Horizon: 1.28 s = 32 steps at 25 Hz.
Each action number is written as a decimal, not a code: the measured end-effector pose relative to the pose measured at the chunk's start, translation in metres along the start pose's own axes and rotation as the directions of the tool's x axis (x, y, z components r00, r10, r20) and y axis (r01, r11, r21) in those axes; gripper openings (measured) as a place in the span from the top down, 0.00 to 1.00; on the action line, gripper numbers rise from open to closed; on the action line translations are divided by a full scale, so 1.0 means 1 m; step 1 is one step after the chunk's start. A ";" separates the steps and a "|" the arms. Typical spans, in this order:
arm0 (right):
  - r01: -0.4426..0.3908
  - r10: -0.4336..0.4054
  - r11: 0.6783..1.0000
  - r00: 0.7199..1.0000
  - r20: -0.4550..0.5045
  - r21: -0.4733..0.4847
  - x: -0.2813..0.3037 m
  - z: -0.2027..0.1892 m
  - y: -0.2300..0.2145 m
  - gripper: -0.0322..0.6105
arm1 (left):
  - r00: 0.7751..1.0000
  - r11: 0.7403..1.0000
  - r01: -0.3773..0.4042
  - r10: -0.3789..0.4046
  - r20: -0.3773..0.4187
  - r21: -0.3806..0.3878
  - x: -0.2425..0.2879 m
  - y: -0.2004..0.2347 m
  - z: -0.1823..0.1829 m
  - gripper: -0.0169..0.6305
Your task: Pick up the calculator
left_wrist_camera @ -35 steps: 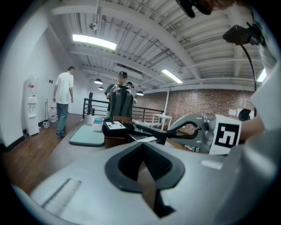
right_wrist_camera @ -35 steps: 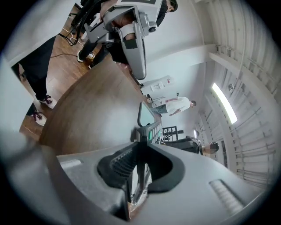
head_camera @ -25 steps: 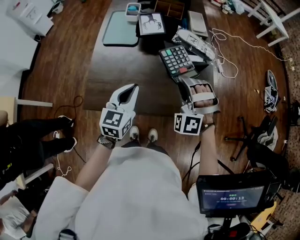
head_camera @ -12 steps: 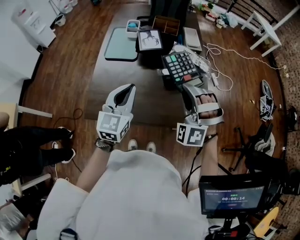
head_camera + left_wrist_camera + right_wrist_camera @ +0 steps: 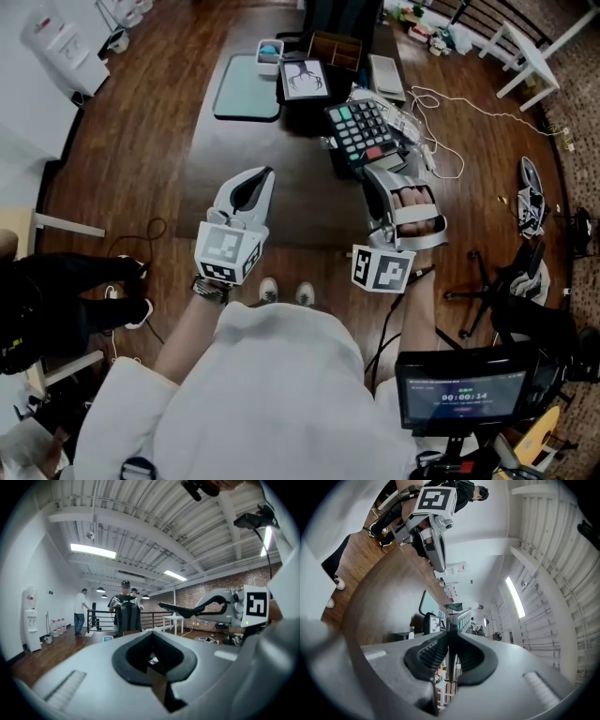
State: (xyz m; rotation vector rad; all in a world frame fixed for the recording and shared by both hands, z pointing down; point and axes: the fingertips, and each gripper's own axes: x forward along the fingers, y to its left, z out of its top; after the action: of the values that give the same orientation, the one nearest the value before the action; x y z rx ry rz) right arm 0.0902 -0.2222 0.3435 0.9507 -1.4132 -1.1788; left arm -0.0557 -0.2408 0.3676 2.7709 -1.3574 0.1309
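The calculator (image 5: 361, 131), dark with grey keys and a few green and red ones, hangs tilted over the right side of the dark wooden table (image 5: 281, 178). My right gripper (image 5: 375, 167) is shut on its near edge. In the right gripper view the calculator (image 5: 451, 634) shows edge-on as a thin strip pinched between the ribbed pads. My left gripper (image 5: 265, 173) hovers over the table's near middle, shut and with nothing in it. The left gripper view looks level across the room, with the right gripper (image 5: 183, 611) at its right.
At the table's far end lie a teal mat (image 5: 246, 73), a small blue-topped container (image 5: 268, 52), a framed picture (image 5: 306, 79) and a wooden box (image 5: 336, 49). A bagged item (image 5: 403, 117) and white cable (image 5: 450, 103) lie right. Several people (image 5: 124, 592) stand far back.
Both grippers have risen together, the right one carrying the calculator up off the table. The jaws of both stand as before.
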 end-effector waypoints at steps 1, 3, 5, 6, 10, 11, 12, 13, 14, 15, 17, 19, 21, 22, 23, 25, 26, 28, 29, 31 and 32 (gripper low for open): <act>-0.001 0.001 1.000 1.000 -0.003 -0.005 -0.001 0.004 0.000 0.86 | 1.000 1.000 0.006 -0.006 0.001 0.002 -0.002 0.001 0.000 0.96; -0.006 0.006 1.000 1.000 -0.012 -0.015 -0.005 0.011 0.001 0.86 | 1.000 1.000 0.019 -0.019 0.002 0.006 -0.008 0.004 0.000 0.96; -0.014 0.014 1.000 1.000 -0.023 -0.021 -0.011 0.018 0.003 0.86 | 0.999 0.999 0.037 -0.037 -0.002 0.003 -0.015 0.004 -0.002 0.96; -0.018 0.017 1.000 0.999 -0.030 -0.022 -0.014 0.021 0.005 0.86 | 0.999 0.999 0.046 -0.046 -0.006 0.000 -0.018 0.004 -0.004 0.96; -0.024 0.022 1.000 0.998 -0.057 -0.017 -0.027 0.030 0.007 0.86 | 0.997 0.997 0.073 -0.073 -0.021 -0.013 -0.029 0.001 -0.011 0.96; -0.027 0.026 1.000 0.998 -0.060 -0.016 -0.032 0.032 0.009 0.86 | 0.997 0.997 0.078 -0.078 -0.024 -0.018 -0.032 -0.001 -0.013 0.96; -0.031 0.030 0.999 0.998 -0.061 -0.017 -0.036 0.033 0.011 0.86 | 0.996 0.996 0.083 -0.084 -0.027 -0.022 -0.034 -0.003 -0.015 0.96; -0.034 0.032 0.999 0.998 -0.061 -0.020 -0.039 0.034 0.013 0.86 | 0.996 0.996 0.088 -0.089 -0.027 -0.024 -0.036 -0.006 -0.017 0.96; -0.034 0.033 0.999 0.998 -0.062 -0.023 -0.042 0.035 0.014 0.86 | 0.995 0.995 0.092 -0.093 -0.025 -0.022 -0.037 -0.009 -0.018 0.96; -0.033 0.031 0.999 0.998 -0.062 -0.024 -0.045 0.035 0.015 0.86 | 0.995 0.995 0.094 -0.094 -0.023 -0.020 -0.038 -0.011 -0.019 0.96; -0.026 0.025 0.999 0.998 -0.061 -0.025 -0.054 0.035 0.016 0.86 | 0.996 0.996 0.091 -0.092 -0.019 -0.011 -0.044 -0.017 -0.018 0.96; -0.018 0.017 1.000 0.998 -0.054 -0.025 -0.068 0.038 0.016 0.86 | 0.996 0.997 0.083 -0.083 -0.013 0.003 -0.055 -0.026 -0.014 0.96; -0.010 0.009 1.000 0.999 -0.042 -0.026 -0.086 0.041 0.018 0.86 | 0.997 0.997 0.072 -0.072 -0.004 0.012 -0.070 -0.037 -0.012 0.96; -0.006 0.005 1.000 0.999 -0.036 -0.027 -0.095 0.042 0.019 0.86 | 0.998 0.998 0.064 -0.064 0.002 0.013 -0.077 -0.043 -0.011 0.96; -0.001 0.000 1.000 1.000 -0.029 -0.028 -0.104 0.042 0.021 0.86 | 0.998 0.998 0.056 -0.056 0.007 0.009 -0.084 -0.050 -0.011 0.96; 0.009 -0.010 0.999 1.000 -0.015 -0.034 -0.124 0.042 0.025 0.86 | 0.999 0.999 0.038 -0.038 0.021 -0.002 -0.100 -0.064 -0.011 0.96; 0.012 -0.012 0.999 1.000 -0.008 -0.040 -0.134 0.041 0.027 0.86 | 0.999 1.000 0.029 -0.029 0.028 -0.005 -0.109 -0.073 -0.012 0.96; 0.014 -0.014 0.999 1.000 0.004 -0.052 -0.156 0.039 0.034 0.86 | 0.999 1.000 0.014 -0.015 0.041 0.001 -0.127 -0.092 -0.014 0.96; 0.015 -0.014 0.998 1.000 0.010 -0.055 -0.166 0.040 0.037 0.86 | 0.999 1.000 0.010 -0.010 0.046 0.009 -0.137 -0.103 -0.015 0.96; 0.015 -0.013 0.998 1.000 0.021 -0.054 -0.188 0.043 0.044 0.86 | 0.998 1.000 0.004 -0.005 0.059 0.024 -0.158 -0.122 -0.015 0.96; 0.013 -0.011 0.998 1.000 0.025 -0.053 -0.199 0.046 0.047 0.86 | 0.998 1.000 0.001 -0.003 0.068 0.031 -0.169 -0.131 -0.014 0.96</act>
State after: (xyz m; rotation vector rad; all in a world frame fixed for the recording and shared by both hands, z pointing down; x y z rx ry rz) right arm 0.0803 -0.0134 0.3472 0.9113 -1.3905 -1.2352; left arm -0.0560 -0.0271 0.3635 2.8265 -1.3796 0.0592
